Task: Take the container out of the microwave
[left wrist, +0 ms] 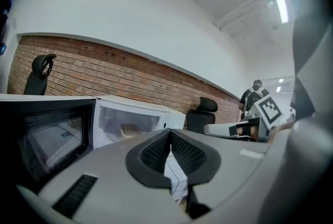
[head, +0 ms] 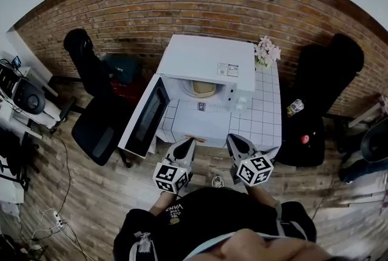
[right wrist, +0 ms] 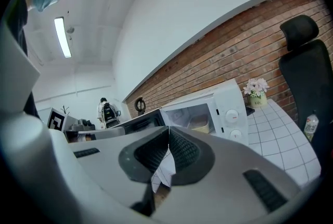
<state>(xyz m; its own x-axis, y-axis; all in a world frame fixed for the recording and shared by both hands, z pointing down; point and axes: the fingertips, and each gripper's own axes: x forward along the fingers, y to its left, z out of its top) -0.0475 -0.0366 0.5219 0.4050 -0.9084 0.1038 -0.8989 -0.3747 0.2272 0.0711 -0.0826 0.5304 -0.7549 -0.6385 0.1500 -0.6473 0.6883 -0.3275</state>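
Nearest the person, the left gripper (head: 189, 142) and the right gripper (head: 234, 139) were held side by side at the front edge of the white tiled worktop (head: 267, 109). Each had its ribbed black pads pressed together with nothing between them, and both pointed toward the oven. In that state neither could take anything. If the jaws reached the cavity without parting first, they would likely push the container deeper instead of gripping it.

Just beyond, the dark-windowed door (head: 145, 118) of the boxy white microwave (head: 206, 58) stood swung out to the left, close to the left gripper's path. A sideways drift there could knock the door or catch on it. The control knobs bordered the opening on the right, so the right gripper had little room on that side either.

Inside the lit cavity sat the tan, shallow container (head: 203, 88), well apart from both grippers. What it held could not be made out. A one-sided or tilted lift over the sill could spill it or drop it onto the tiles.

Farthest back, the small pot of pale pink flowers (head: 265, 51) stood beside the microwave, unlikely to be disturbed.
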